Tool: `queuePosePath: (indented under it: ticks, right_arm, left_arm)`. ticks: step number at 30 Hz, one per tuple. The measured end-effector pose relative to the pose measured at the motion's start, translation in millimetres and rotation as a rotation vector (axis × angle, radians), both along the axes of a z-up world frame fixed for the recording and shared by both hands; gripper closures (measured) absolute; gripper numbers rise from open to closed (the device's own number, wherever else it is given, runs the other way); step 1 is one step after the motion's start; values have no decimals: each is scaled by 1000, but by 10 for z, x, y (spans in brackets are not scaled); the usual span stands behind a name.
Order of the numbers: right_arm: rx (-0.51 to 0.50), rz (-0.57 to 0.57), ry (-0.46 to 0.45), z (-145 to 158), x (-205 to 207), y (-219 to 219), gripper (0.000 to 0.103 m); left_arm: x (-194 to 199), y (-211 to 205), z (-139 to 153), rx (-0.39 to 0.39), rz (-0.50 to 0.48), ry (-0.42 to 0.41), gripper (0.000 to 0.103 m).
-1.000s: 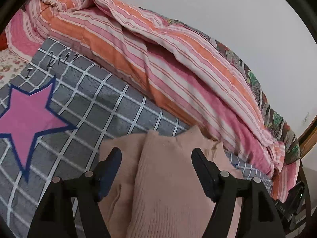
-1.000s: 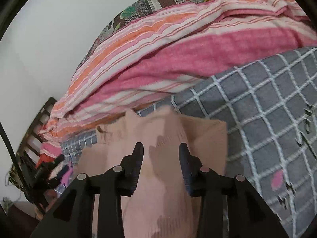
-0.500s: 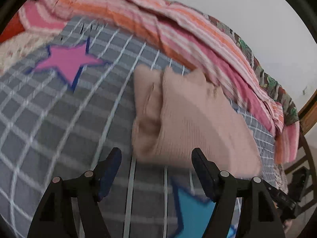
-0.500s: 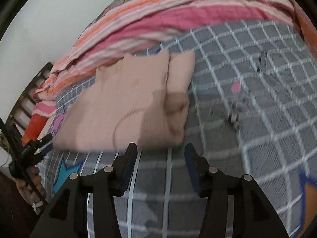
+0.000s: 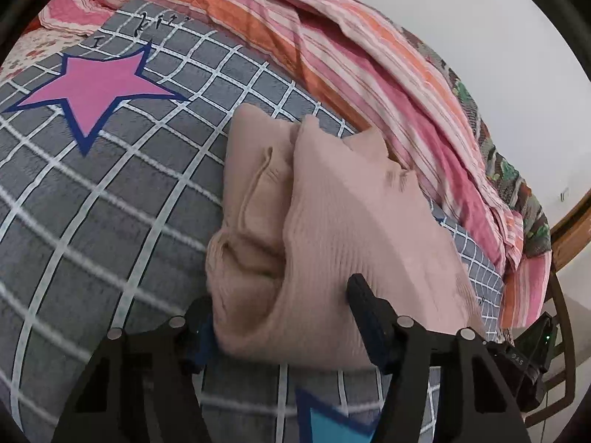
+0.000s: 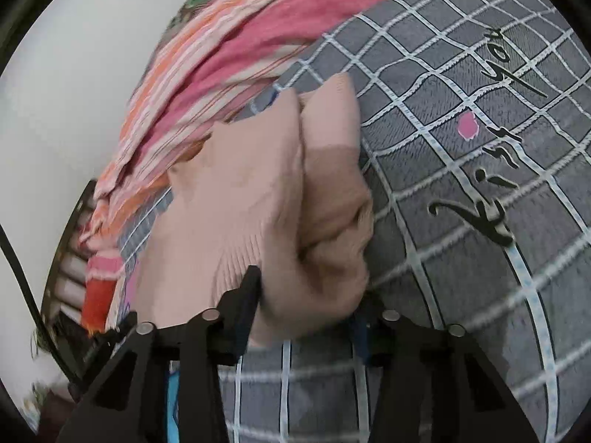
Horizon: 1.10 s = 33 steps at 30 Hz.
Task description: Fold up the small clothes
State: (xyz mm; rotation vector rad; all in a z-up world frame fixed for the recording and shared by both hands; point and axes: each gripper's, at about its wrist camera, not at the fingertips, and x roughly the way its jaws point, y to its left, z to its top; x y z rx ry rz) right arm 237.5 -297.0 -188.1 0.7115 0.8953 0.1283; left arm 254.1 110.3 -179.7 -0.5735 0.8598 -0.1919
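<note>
Grippers (image 5: 284, 317) nearer — sweater (image 5: 332, 229) lengthwise away.

Grey checked bedspread (image 5: 110, 221) with pink star (image 5: 92, 86), striped quilt (image 5: 332, 48) behind

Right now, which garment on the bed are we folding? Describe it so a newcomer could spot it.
Start at the grey checked bedspread printed with a pink star. Just below the striped pink-and-orange quilt lies a folded peach ribbed-knit sweater, its near edge between both tongs. It is the only plain, unpatterned fabric there.
</note>
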Motion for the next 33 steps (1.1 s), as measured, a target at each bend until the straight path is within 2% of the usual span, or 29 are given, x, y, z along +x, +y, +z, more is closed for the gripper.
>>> queuePosePath:
  ticks: [1, 2, 3, 8, 11, 19, 22, 24, 25, 26, 28, 29, 31, 33]
  right_arm:
    - [5, -3, 5, -5, 62, -3, 85]
    - [27, 16, 10, -26, 116, 0, 91]
    - [43, 27, 20, -45, 157, 1, 92]
    - [23, 32, -33, 72, 4, -5, 95]
    - [30, 37, -28, 130, -169, -14, 95]
    - [22, 68, -31, 225, -870, -82, 95]
    - [-22, 78, -33, 232, -1177, -88, 95]
    - [-69, 91, -38, 240, -1327, -64, 92]
    - [-104, 102, -33, 242, -1358, -42, 90]
    - [-162, 108, -27, 252, -1373, -18, 82]
    - [-239, 104, -46, 308, -1414, -26, 72]
    - [-291, 98, -67, 371, -1432, -35, 68]
    - [-373, 79, -116, 506, -1437, -61, 68]
    - [-403, 71, -161, 602, -1363, -76, 67]
  left_arm:
    - [51, 0, 7, 6, 9, 12, 60]
    - [87, 11, 8, 5, 9, 25, 80]
    - [113, 21, 12, -17, -7, 28, 86]
    - [-36, 51, 128, -3, -1, 0, 92]
    - [-225, 47, 180, 9, -10, -6, 92]
    - [-984, 23, 252, 40, -63, -22, 92]
    - [-1207, 7, 263, 45, -86, -34, 92]
    - [-1259, -11, 277, 76, -99, -39, 89]
    - [-1267, -24, 297, 119, -100, -41, 83]
    - [-1270, -27, 325, 171, -94, -40, 74]
    - [-1288, 20, 398, 248, -62, -64, 64]
    - [-1294, 51, 434, 259, -51, -87, 56]
    - [-1235, 99, 533, 257, -54, -135, 43]
    - [-1102, 82, 622, 257, -61, -156, 43]
